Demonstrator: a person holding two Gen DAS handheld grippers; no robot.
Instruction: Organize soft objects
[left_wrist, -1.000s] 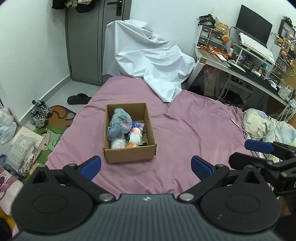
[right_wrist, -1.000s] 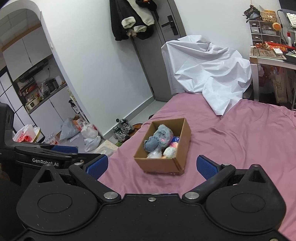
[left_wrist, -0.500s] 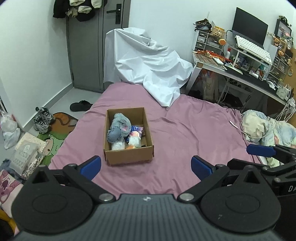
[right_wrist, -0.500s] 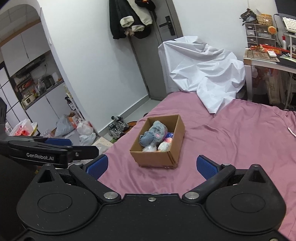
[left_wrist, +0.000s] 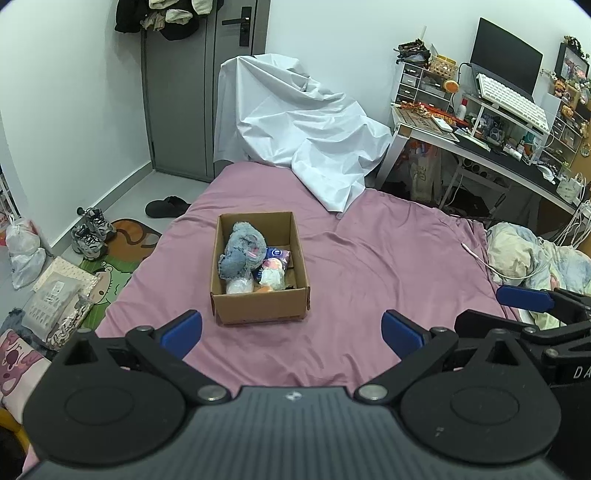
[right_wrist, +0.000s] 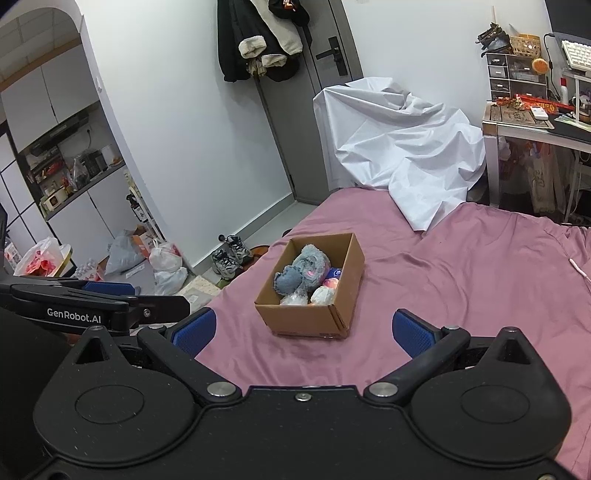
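A brown cardboard box (left_wrist: 258, 310) (right_wrist: 306, 321) sits on the pink bed sheet (left_wrist: 369, 266) (right_wrist: 480, 266). Inside it lie a grey plush toy (left_wrist: 242, 251) (right_wrist: 301, 267), a blue packet (left_wrist: 277, 254), a white soft ball (right_wrist: 323, 294) and other small soft items. My left gripper (left_wrist: 291, 332) stands open well short of the box, nothing between its blue pads. My right gripper (right_wrist: 303, 332) is open too, just in front of the box, empty. Each gripper shows at the edge of the other's view.
A white cloth (left_wrist: 299, 133) drapes over something at the bed's far end. A cluttered desk (left_wrist: 498, 144) stands at right, crumpled bedding (left_wrist: 528, 254) by the bed's right edge. Shoes (left_wrist: 88, 232), bags and a cartoon mat (left_wrist: 110, 273) lie on the floor at left.
Both grippers have pulled back and risen a little, so the box looks farther away and more of the room shows. Both stay open and empty.
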